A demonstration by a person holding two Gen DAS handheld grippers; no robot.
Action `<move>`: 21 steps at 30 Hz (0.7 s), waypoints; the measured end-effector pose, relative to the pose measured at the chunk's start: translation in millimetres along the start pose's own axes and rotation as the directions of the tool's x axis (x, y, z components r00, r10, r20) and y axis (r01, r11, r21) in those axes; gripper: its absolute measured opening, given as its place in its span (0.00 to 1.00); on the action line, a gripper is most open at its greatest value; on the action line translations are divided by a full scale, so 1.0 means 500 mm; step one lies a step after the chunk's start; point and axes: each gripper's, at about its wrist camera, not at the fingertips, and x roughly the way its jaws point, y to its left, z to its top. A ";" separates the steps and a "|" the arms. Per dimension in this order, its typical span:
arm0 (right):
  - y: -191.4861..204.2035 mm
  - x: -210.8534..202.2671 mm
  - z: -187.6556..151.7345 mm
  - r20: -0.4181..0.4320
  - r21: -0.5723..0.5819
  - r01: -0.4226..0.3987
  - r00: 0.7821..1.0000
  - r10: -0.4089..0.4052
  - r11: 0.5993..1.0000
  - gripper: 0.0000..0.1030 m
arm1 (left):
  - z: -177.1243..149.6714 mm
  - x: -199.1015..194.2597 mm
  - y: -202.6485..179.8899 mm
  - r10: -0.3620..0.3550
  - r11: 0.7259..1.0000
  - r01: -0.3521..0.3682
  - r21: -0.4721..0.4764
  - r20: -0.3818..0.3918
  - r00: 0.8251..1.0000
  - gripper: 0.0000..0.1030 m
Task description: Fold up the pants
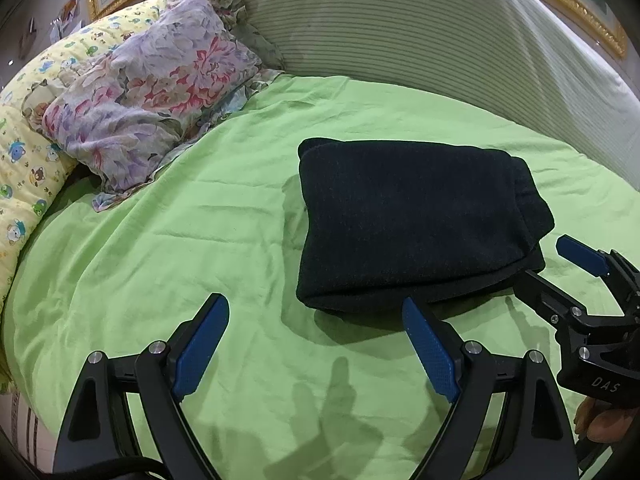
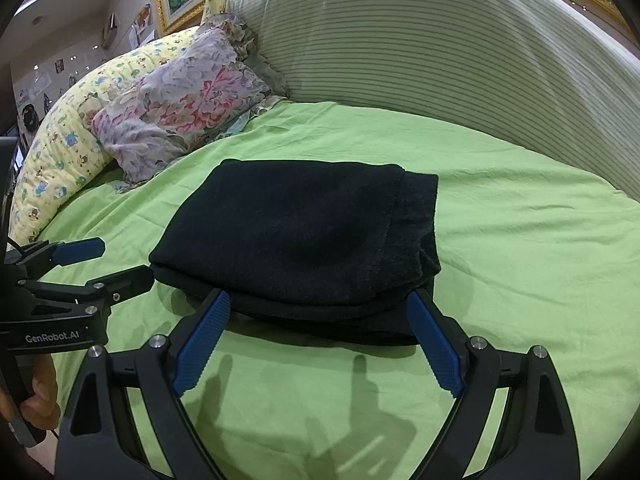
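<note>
Blue ribbed pads line the black fingers of both handheld grippers, each spread wide and gripping nothing. The left gripper (image 1: 316,340) hovers over bare sheet, its right-hand pad (image 1: 430,350) just at the near edge of the folded pants (image 1: 416,220). The right gripper (image 2: 320,336) faces the same bundle squarely, its fingertips flanking that near edge. The pants, a soft, fuzzy black knit, lie folded into a thick rectangular stack near the middle of a wrinkled lime-green bedsheet (image 2: 520,260). Beyond sit a floral ruffled pillow (image 1: 152,92), a yellow cartoon-print quilt (image 1: 24,168) and a ribbed, pale striped headboard cushion (image 2: 420,40).
</note>
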 end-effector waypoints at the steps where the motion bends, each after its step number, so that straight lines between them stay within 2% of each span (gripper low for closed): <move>1: 0.000 0.002 -0.001 0.002 -0.002 0.001 1.000 -0.001 1.000 0.87 | 0.001 0.000 0.001 0.002 1.000 -0.002 0.000 0.003 1.000 0.86; 21: -0.006 0.006 -0.001 -0.004 0.020 0.013 1.000 -0.013 1.000 0.88 | 0.002 0.001 0.005 0.001 1.000 -0.001 -0.002 0.000 1.000 0.87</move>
